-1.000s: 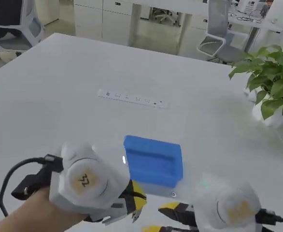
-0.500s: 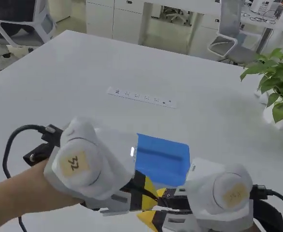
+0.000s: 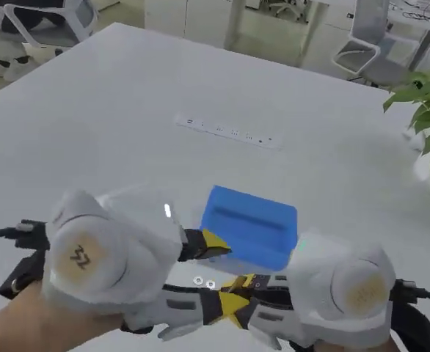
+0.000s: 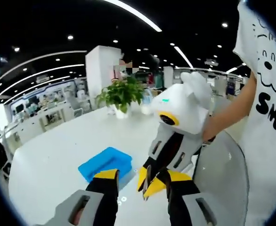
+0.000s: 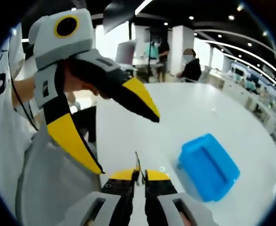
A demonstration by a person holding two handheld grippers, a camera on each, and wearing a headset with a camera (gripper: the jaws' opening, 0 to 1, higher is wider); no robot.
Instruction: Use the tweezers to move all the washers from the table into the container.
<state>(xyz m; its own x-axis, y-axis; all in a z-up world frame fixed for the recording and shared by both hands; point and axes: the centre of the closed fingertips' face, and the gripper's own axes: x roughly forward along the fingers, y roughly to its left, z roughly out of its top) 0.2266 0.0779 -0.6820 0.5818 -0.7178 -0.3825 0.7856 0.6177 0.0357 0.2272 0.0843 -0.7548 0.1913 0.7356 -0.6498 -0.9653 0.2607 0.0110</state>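
Clamping the tweezers (image 5: 137, 161) in the jaws of our right gripper (image 5: 139, 175), left gripper (image 4: 139, 176) jaws gaping, we hover just before the container (image 3: 244, 251), likely to reach the washers (image 3: 204, 282) on the worktop (image 3: 90, 110) there.

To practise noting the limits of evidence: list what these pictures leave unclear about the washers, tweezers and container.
Washer count: head view shows two washers; the left gripper and right gripper cover the table around them.
Container contents: blurred in the head view, too small in the right gripper view.
Tweezers tips: right gripper view shows a thin sliver above the fingers; any washer held is too small to see.
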